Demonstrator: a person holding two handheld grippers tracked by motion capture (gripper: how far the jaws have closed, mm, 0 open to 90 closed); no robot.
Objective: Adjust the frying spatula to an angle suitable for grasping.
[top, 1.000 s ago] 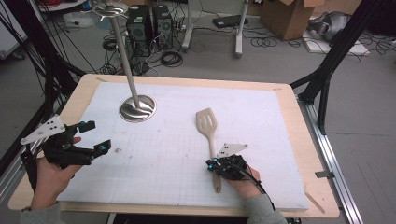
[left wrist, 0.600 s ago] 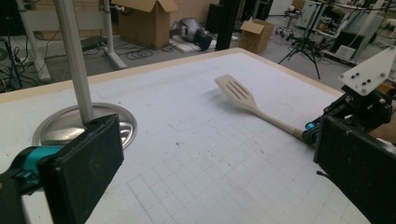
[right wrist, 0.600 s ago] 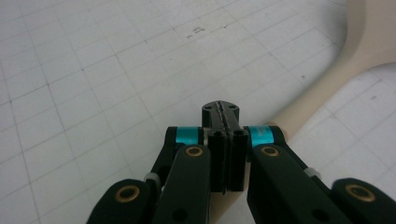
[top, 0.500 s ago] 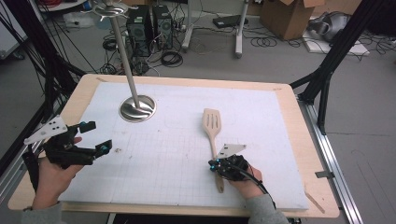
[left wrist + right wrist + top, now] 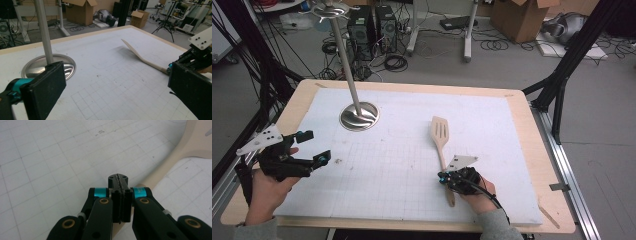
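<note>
Wooden spatula (image 5: 441,141) lies on the white gridded mat (image 5: 402,165), slotted blade pointing away from me, toward the mat's middle, handle running back under my right gripper (image 5: 446,178). In the right gripper view those jaws are pressed together, the handle (image 5: 160,173) just beside and under them; can't tell if they pinch it. My left gripper (image 5: 312,147) hovers at the mat's left edge, jaws wide, nothing between. Metal stand base (image 5: 359,116) far left.
</note>
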